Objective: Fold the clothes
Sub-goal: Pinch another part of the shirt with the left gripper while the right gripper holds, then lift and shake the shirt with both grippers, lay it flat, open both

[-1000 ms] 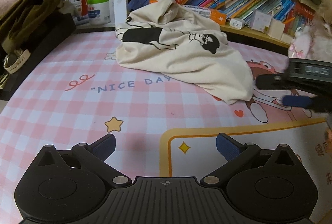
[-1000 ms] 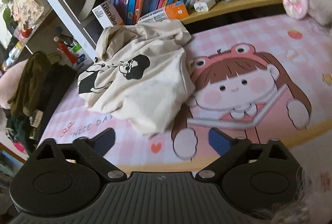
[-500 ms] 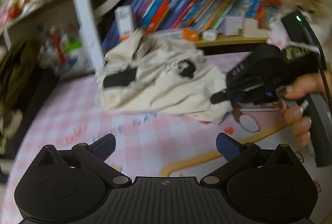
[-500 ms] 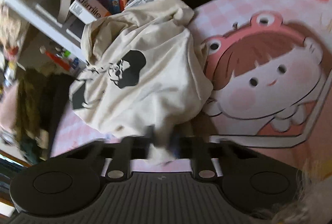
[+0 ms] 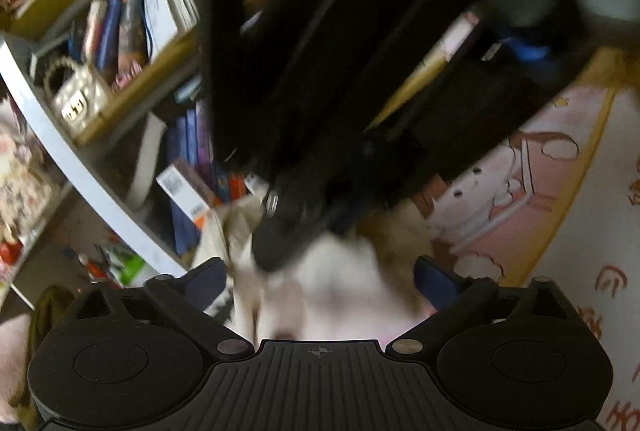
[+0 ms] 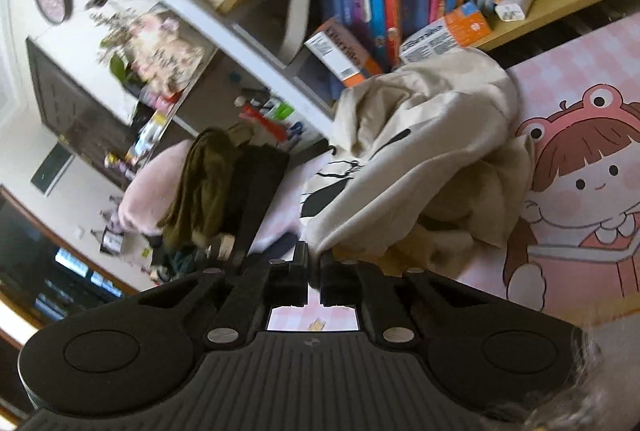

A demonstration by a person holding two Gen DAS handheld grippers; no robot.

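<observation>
A cream garment with black cartoon print [image 6: 420,159] lies crumpled on the pink checked mat [image 6: 580,71]. My right gripper [image 6: 314,265] is shut on the garment's near edge, and the cloth rises off the mat to its fingers. In the left wrist view the right gripper's black housing [image 5: 340,91] fills the upper middle. Below it, blurred cream cloth [image 5: 328,287] hangs between the blue pads of my left gripper [image 5: 320,281]. The left jaws are closing, and the pads stand a little apart from the cloth on both sides.
A wooden bookshelf [image 6: 552,11] packed with books and small boxes runs along the mat's far edge. A dark olive garment [image 6: 200,187] and a black case [image 6: 260,191] lie at the left. A cartoon girl [image 6: 592,191] is printed on the mat at the right.
The right gripper shut on the garment's edge and rose with it. The left gripper rolled, moved in under the right gripper, and its jaws narrowed around the hanging cloth.
</observation>
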